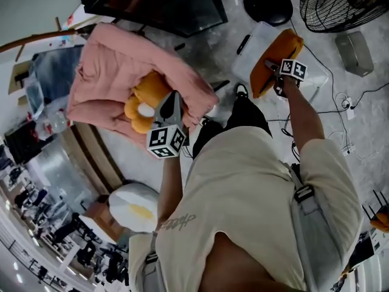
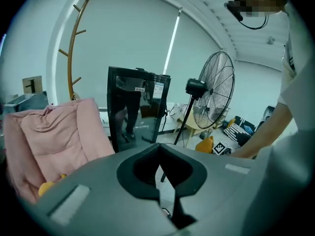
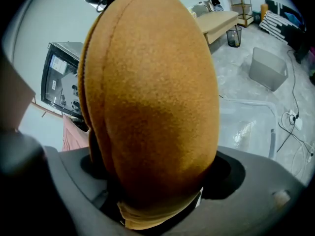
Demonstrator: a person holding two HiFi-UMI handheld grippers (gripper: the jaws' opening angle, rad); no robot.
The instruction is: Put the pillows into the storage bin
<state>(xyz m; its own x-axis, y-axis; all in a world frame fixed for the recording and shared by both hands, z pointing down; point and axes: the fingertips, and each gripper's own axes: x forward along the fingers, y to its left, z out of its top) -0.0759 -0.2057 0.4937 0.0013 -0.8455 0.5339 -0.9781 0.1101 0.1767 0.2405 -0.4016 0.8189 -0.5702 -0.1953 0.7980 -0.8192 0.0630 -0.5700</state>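
My right gripper (image 1: 272, 66) is shut on an orange pillow (image 1: 275, 55), which it holds upright over a clear plastic storage bin (image 1: 251, 46). In the right gripper view the orange pillow (image 3: 152, 97) fills the space between the jaws of the right gripper (image 3: 157, 200), and the bin (image 3: 248, 127) lies behind it on the floor. My left gripper (image 1: 171, 102) hovers at a yellow flower pillow (image 1: 146, 99) on a pink chair (image 1: 115, 66). The jaws of the left gripper (image 2: 159, 173) stand together with nothing between them. A white egg-shaped pillow (image 1: 135, 207) lies on the floor near me.
A black glass cabinet (image 1: 158, 2) stands behind the pink chair. A floor fan (image 1: 346, 5), a grey box (image 1: 354, 52) and cables with a power strip (image 1: 345, 102) lie beyond the bin. The person's body fills the lower middle of the head view.
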